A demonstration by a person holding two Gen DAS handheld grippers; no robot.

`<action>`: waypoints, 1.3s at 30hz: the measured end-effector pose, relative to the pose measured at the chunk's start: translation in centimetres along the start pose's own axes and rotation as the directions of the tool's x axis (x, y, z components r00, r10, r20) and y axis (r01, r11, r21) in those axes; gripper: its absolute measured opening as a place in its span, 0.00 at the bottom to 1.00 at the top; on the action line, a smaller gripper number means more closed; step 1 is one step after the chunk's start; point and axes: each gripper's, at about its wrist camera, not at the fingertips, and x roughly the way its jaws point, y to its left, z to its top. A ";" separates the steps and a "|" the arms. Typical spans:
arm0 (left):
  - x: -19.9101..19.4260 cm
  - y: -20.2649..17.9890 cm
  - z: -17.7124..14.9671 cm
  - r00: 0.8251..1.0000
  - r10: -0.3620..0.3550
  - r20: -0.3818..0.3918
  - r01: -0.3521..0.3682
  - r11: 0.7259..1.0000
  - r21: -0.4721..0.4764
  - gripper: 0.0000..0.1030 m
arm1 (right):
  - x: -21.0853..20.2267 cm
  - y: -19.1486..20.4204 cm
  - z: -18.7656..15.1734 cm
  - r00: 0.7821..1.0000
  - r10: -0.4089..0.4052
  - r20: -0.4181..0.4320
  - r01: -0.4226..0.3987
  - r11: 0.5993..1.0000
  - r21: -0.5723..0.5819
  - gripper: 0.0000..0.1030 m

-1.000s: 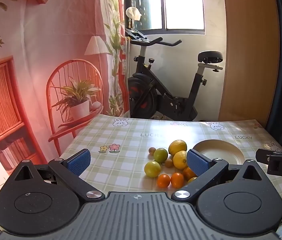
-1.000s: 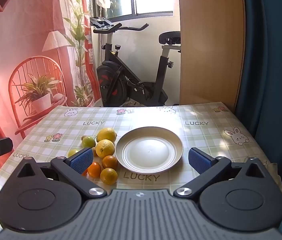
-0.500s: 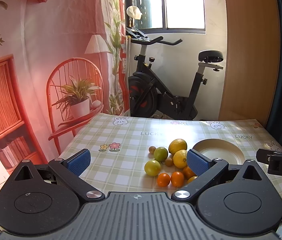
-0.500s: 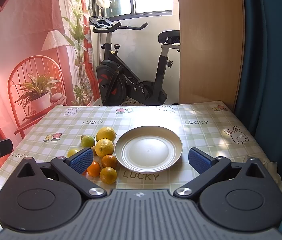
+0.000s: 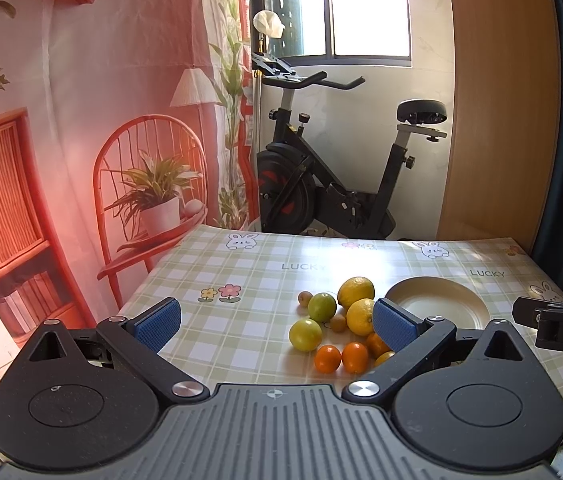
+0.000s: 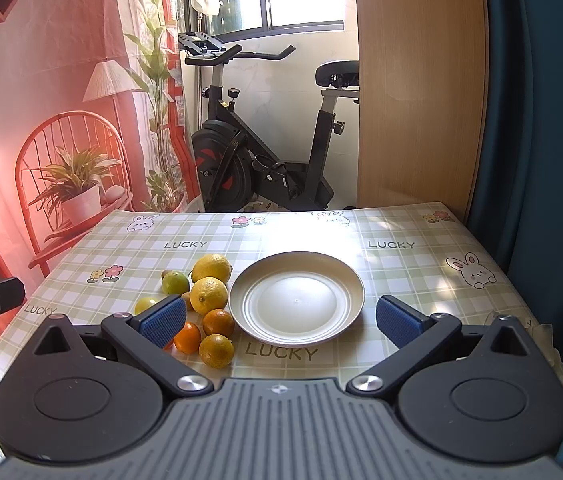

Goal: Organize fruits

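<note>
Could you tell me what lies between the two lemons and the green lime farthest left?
In the left wrist view, a small brownish fruit sits between the lemons and that lime.

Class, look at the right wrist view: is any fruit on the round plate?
No: the round cream plate is bare; the citrus fruits lie beside it.

2 lemons (image 6: pixel 211 267) (image 6: pixel 208 295), stacked toward 12 o'clock of the pile. 2 limes (image 5: pixel 322 307) (image 5: pixel 305 334). 4 oranges: two (image 5: pixel 327 358) (image 5: pixel 355 357) clear, two (image 5: pixel 377 345) (image 5: pixel 384 357) half hidden behind a finger. 2 small brown fruits (image 5: pixel 305 297) (image 5: pixel 338 323). 1 plate (image 6: pixel 296 297), at 3 o'clock of the pile.
</note>
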 end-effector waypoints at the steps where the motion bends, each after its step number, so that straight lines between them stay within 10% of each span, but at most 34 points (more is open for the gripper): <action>1: 0.0 0.0 0.0 1.000 0.000 -0.001 0.000 1.000 0.000 1.00 | 0.0 0.0 0.1 1.000 0.000 -0.001 0.000 1.000 0.000 1.00; 39: 0.1 0.0 -0.6 1.000 0.017 -0.008 -0.017 1.000 0.004 1.00 | -0.1 0.0 0.2 1.000 -0.001 -0.005 0.001 1.000 0.000 1.00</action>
